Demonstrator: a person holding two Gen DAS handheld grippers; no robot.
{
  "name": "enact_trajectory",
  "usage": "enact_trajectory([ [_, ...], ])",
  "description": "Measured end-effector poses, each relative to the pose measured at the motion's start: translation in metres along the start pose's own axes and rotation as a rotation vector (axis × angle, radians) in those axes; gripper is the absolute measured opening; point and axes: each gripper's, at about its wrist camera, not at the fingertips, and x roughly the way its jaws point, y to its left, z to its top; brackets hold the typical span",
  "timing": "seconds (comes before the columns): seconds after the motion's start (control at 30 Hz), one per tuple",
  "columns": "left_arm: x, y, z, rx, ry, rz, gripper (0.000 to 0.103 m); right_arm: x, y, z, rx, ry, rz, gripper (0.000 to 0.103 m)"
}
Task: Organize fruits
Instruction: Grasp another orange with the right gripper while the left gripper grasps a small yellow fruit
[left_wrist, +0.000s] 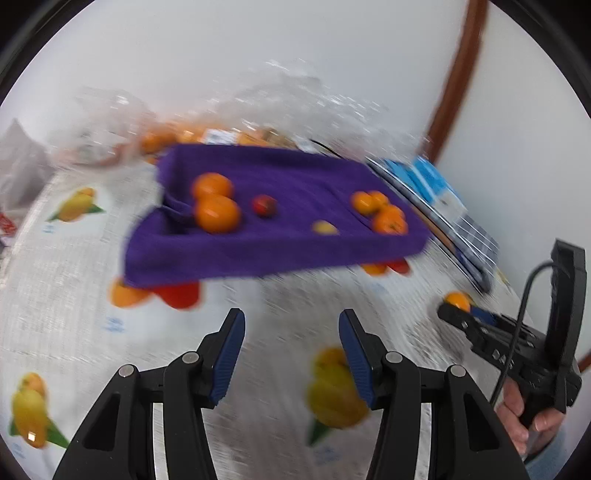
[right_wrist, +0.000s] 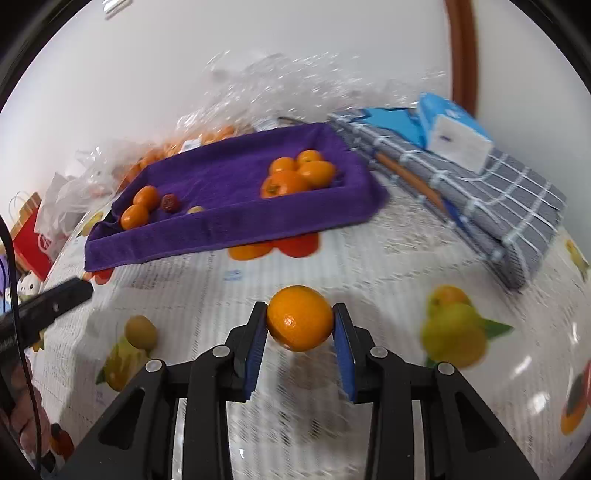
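A table (right_wrist: 332, 258) covered in a white cloth printed with fruit fills both views. On its far half lies a purple towel-lined tray (right_wrist: 236, 218), its rim draped in the same purple cloth. Beside the tray's right end sits a folded grey checked cloth (right_wrist: 509, 206) with a blue and white tissue pack (right_wrist: 458, 136) resting on top. Behind the tray, crumpled clear plastic bags (right_wrist: 266, 85) hold more orange fruit, and a red paper bag (right_wrist: 31, 240) stands at the far left edge.

Inside the tray, a cluster of oranges (right_wrist: 295, 177) sits at the right end and two more oranges (right_wrist: 140, 208) at the left end, with a small red fruit (right_wrist: 170, 202) and a small pale yellow fruit (right_wrist: 194, 210) just beside them toward the middle.

The right gripper (right_wrist: 300, 339) is closed on an orange (right_wrist: 300, 323), both blue pads pressed against its sides, on the near side of the table, well apart from the tray. A small greenish-yellow fruit (right_wrist: 141, 331) lies on the cloth to its left.

The left gripper (left_wrist: 291, 354) stands part open with nothing between its blue pads (left_wrist: 229, 360), aimed at the tray over bare tablecloth. In the left wrist view the person's hand (left_wrist: 532, 417) grips the right gripper's handle at the right edge.
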Motion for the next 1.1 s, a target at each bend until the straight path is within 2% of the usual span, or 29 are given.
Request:
enact_trajectory([
  [0.2, 0.022, -0.025, -0.015, 0.008, 0.080, -0.070, 0.051, -0.012, -0.018, -0.016, 0.043, -0.022, -0.010, 0.035],
  [0.3, 0.033, -0.038, -0.019, 0.035, 0.111, -0.064, 0.028, -0.021, -0.019, -0.022, 0.032, -0.042, -0.027, 0.035],
  [0.33, 0.034, -0.041, -0.020, 0.045, 0.110, -0.062, 0.028, -0.023, -0.020, -0.023, 0.032, -0.039, -0.028, 0.035],
  [0.8, 0.003, -0.023, -0.012, 0.006, 0.026, 0.002, 0.028, -0.026, -0.005, -0.023, -0.037, -0.055, -0.063, 0.035],
  [0.93, -0.013, -0.013, -0.001, 0.010, -0.018, 0.050, 0.028, -0.031, 0.000, -0.008, -0.035, -0.071, -0.049, 0.035],
  [1.1, -0.031, 0.010, 0.011, -0.043, -0.080, 0.102, 0.028, -0.032, 0.014, 0.012, -0.056, -0.096, -0.017, 0.035],
])
